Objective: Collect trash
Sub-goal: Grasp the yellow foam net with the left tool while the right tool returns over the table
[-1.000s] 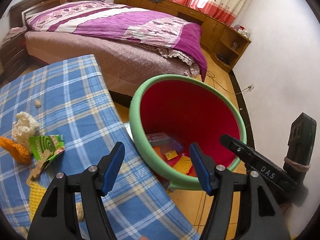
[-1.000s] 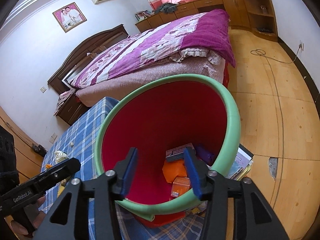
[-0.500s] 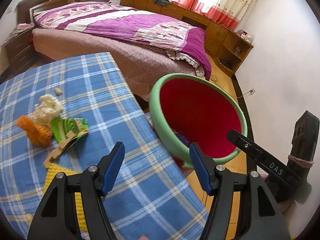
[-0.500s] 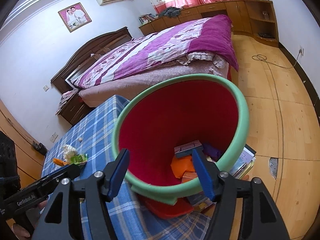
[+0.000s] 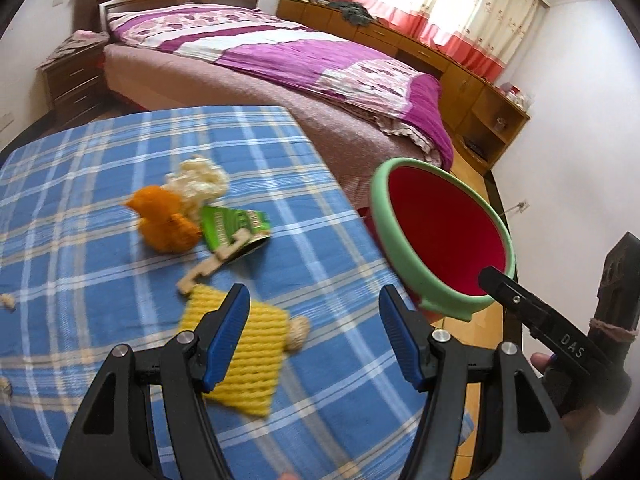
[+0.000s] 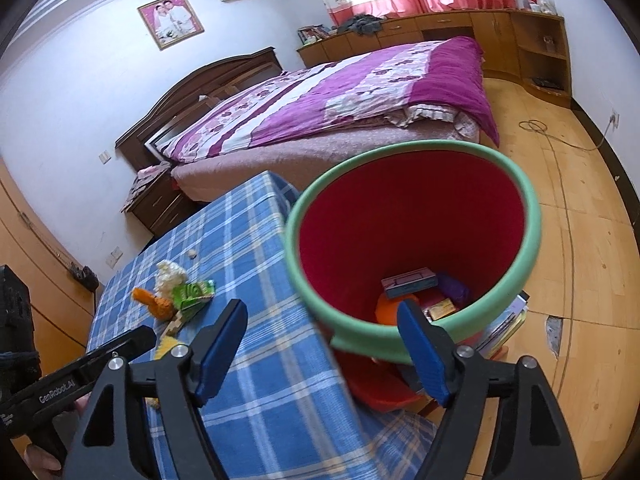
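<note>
Bedroom setup: blue plaid table (image 5: 100, 168) with scraps on it, right by a purple-covered bed (image 5: 280, 52), red bin (image 6: 412, 240) alongside on the wood floor (image 6: 580, 260). Left hand-held gripper (image 5: 314, 338) is spread with nothing in it. Right hand-held gripper (image 6: 322, 350) is empty too, its jaws just been opening.

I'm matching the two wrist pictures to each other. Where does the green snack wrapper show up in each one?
Left wrist view: green snack wrapper lies left of centre on the checked tablecloth, just right of the orange knitted piece.
Right wrist view: it lies at lower left, beside that same orange piece.
Shared landmark: the green-rimmed red bin stands off the table's edge.
</note>
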`<state>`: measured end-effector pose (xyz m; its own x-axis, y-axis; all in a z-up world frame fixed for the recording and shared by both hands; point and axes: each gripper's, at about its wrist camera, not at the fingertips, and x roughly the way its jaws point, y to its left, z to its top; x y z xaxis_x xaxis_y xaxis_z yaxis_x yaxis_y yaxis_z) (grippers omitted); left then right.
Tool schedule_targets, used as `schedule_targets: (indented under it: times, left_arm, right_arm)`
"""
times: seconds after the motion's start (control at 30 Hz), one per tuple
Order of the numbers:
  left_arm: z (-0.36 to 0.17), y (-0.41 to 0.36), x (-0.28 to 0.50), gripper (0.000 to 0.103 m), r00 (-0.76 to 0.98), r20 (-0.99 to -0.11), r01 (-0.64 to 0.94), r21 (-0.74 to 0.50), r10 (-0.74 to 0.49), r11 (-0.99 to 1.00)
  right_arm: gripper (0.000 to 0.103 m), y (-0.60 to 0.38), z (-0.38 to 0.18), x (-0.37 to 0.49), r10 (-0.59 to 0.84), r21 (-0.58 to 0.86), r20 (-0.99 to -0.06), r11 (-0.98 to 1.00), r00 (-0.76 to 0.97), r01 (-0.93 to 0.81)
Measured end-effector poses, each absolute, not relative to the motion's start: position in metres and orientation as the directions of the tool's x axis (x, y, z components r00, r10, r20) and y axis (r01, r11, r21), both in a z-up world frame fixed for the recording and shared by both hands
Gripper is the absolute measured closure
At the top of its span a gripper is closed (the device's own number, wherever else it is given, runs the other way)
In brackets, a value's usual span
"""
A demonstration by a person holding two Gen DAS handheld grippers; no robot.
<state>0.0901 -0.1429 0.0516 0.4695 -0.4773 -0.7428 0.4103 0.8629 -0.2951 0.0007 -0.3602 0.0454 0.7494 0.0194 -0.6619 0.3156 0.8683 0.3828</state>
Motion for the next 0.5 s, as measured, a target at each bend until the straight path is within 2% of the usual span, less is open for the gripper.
schedule_targets:
  times: [0.5]
  left_arm:
    - [0.023, -0.084, 0.097, 0.036, 0.486, -0.782, 0.291, -0.276, -0.39, 0.916]
  right_arm:
    - [0.018, -0.309, 0.041, 0.008, 0.051, 0.356, -0.683, 0.894, 0.729, 0.271]
